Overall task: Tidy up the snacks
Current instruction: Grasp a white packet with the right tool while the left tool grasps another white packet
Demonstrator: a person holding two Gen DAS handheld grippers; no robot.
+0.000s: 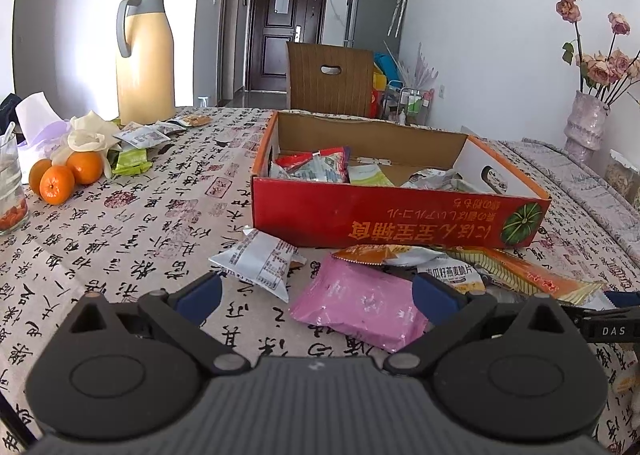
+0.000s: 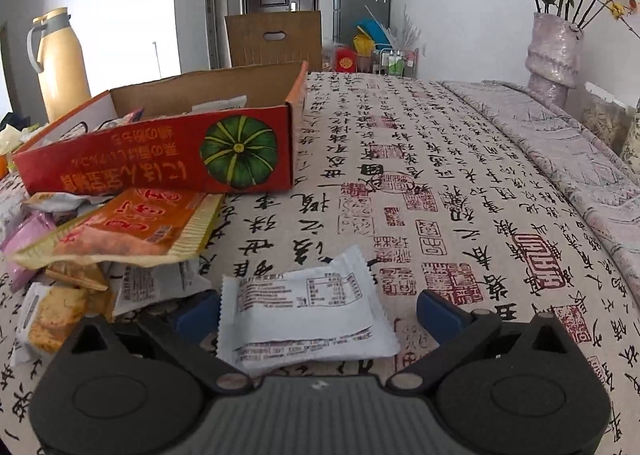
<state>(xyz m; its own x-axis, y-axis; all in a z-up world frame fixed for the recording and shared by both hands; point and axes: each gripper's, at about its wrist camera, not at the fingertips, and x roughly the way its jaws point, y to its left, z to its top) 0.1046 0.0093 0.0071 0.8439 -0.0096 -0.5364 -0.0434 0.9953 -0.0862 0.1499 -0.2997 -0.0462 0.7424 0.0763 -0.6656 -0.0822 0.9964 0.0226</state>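
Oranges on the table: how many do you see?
3, clustered at the table's left edge in the left wrist view: front, right, rear-left, partly hidden. More may sit behind.

A home dining room: tableclothed table [image 1: 140, 215], fridge [image 1: 374, 7], entry door [image 1: 286, 27].

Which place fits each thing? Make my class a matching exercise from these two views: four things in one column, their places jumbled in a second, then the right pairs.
Things
1. pink packet
2. oranges
3. white packet
4. vase of dried roses

Places
A. between the open fingers of the right gripper
B. at the table's far right edge
C. in front of the left gripper, near the red box
D. left of the box, before the yellow flask

Pairs: 1-C, 2-D, 3-A, 4-B
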